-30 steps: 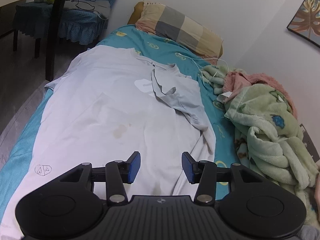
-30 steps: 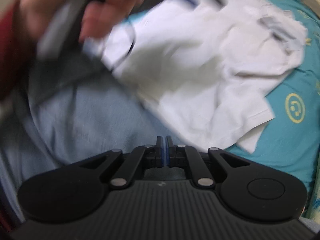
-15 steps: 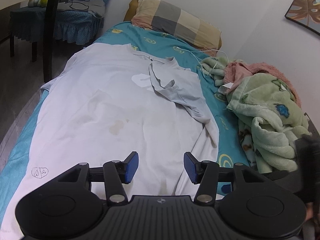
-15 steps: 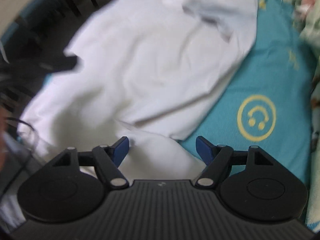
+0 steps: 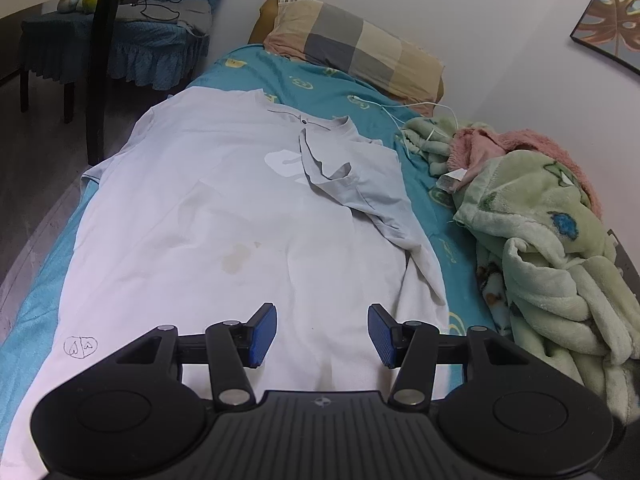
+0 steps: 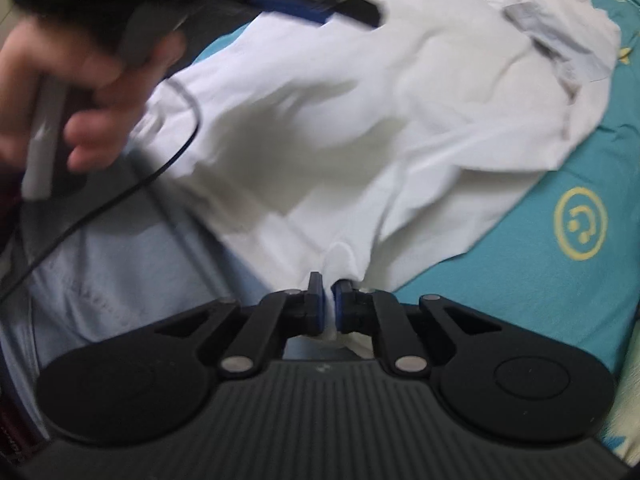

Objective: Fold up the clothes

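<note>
A white T-shirt (image 5: 224, 216) lies spread along a teal bed sheet (image 5: 328, 84), collar at the far end, its right sleeve folded inward over the chest. My left gripper (image 5: 322, 334) is open and empty, hovering over the shirt's near hem. In the right wrist view the same shirt (image 6: 400, 120) is rumpled, and my right gripper (image 6: 327, 304) is shut on a pinch of its near hem. The left gripper with the hand holding it (image 6: 80, 80) shows blurred at the upper left of that view.
A checked pillow (image 5: 356, 48) lies at the bed's head. A green and pink blanket heap (image 5: 552, 248) fills the right side by the wall, with a white cable (image 5: 412, 112) beside it. A covered stool (image 5: 116, 48) and dark post (image 5: 102, 60) stand left. Light blue jeans (image 6: 120, 272) are below.
My right gripper was open half a second ago and has closed on the shirt's near hem. The left gripper has stayed open and shifted only slightly over the hem.
</note>
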{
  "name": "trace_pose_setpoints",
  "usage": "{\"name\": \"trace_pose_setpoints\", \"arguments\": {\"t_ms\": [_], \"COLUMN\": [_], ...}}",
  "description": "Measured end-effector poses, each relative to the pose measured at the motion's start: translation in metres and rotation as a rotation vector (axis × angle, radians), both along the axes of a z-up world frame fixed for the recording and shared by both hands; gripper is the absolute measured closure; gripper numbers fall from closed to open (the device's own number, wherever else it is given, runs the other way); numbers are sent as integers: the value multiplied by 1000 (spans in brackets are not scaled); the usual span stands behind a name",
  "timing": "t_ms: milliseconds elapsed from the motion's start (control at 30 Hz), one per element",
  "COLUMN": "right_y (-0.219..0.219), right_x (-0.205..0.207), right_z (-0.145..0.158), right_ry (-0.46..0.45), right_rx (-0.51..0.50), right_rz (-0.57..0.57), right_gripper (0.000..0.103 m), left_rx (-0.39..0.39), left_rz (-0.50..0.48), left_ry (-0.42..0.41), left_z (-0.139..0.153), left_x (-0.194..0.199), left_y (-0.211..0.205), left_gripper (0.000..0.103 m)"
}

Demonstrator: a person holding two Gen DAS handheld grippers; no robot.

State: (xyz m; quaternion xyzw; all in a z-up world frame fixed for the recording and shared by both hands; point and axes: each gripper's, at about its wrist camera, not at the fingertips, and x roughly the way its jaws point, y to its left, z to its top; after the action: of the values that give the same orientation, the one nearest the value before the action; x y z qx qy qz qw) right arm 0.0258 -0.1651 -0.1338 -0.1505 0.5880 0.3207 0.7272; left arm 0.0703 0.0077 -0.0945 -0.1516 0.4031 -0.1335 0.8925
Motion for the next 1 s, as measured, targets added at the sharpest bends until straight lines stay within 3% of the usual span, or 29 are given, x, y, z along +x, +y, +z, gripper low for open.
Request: {"name": "trace_pose_setpoints", "arguments": {"t_ms": [133, 200, 267, 333, 400, 533, 600, 767, 800, 933, 1000], "right_y": [28, 29, 17, -3, -25, -73, -95, -144, -152, -164, -166], "right_x": [-17, -15, -6, 4, 12, 37, 57, 102, 105, 115, 119], "right_z": [-23, -23, -13, 2, 22, 57, 65, 44, 31, -13, -15], "right_ry": [-31, -34, 12, 60, 68, -37, -123, -312, -309, -244, -266], "right_rx": [-87, -73, 26, 167, 310, 493, 492, 510, 531, 474, 428], "right_rz": [14, -1, -57, -108, -161, -323, -477, -943, -1012, -1088, -1085], "right_gripper": [91, 91, 85, 66, 52, 40, 40, 39, 39, 37, 37], "left_rx": [22, 37, 42, 36, 30, -2, -42, -106, -120, -168, -193], "left_rz": [2, 8, 15, 20, 24, 13, 25, 62, 68, 97, 123], "left_ry": [-3, -5, -3, -4, -8, -3, 22, 80, 90, 118, 143], "left_z": [0, 0, -1, -1, -1, -5, -10, -25, -29, -51, -65], "left_x": [-4, -6, -6, -4, -1, 14, 30, 77, 88, 137, 166], "left_y": [0, 2, 5, 6, 5, -2, -7, -26, -31, -53, -66], "left_gripper": [48, 47, 45, 42, 39, 32, 29, 29, 29, 29, 29]}}
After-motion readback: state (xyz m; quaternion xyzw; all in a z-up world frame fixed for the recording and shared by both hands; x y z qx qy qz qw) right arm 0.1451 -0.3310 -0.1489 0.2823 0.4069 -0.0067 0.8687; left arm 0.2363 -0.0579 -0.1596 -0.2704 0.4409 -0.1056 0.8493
